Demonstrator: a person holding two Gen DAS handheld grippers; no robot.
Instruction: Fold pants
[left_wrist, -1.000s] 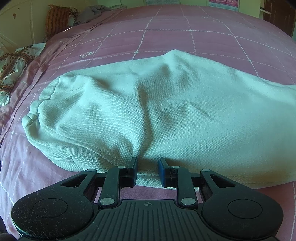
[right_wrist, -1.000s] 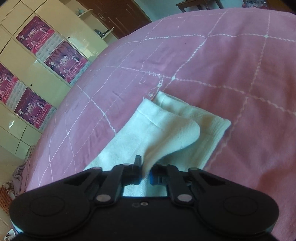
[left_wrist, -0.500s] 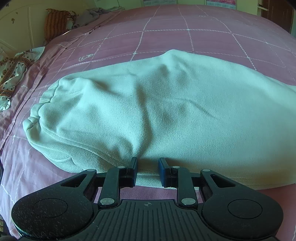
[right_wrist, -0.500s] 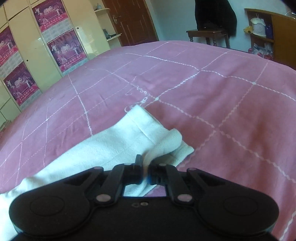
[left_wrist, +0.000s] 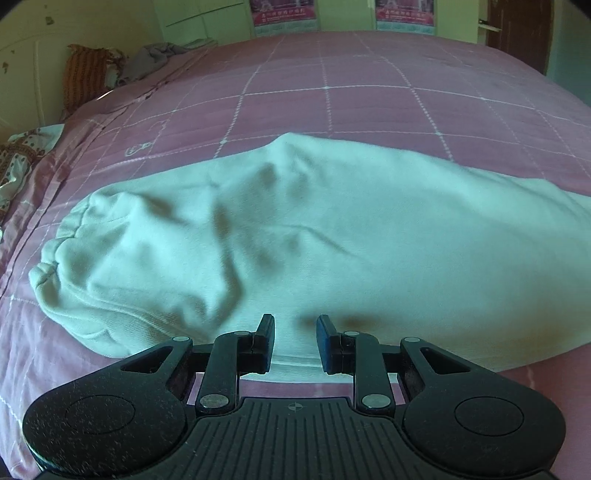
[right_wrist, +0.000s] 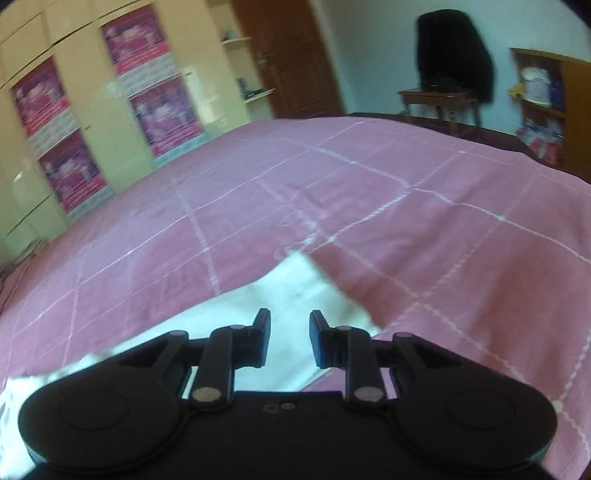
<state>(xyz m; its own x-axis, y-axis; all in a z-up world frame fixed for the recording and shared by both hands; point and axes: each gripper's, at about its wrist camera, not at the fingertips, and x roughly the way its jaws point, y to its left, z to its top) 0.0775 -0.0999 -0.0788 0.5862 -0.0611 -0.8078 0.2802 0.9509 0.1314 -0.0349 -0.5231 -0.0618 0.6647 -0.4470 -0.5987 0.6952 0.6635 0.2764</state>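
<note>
The white pants (left_wrist: 314, 236) lie flat across the pink bed (left_wrist: 369, 99), folded lengthwise, with the waistband near the bed's left edge and the leg hems (right_wrist: 306, 291) toward the right. The left tongs (left_wrist: 295, 341) hover over the near edge of the cloth, jaws slightly parted and gripping nothing. The right tongs (right_wrist: 288, 339) have just been opening; the hems lie loose below them, unpinched.

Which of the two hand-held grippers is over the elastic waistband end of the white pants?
The left hand-held gripper: its view shows the gathered waistband. The right hand-held gripper hovers over the flat hem end instead.
</note>
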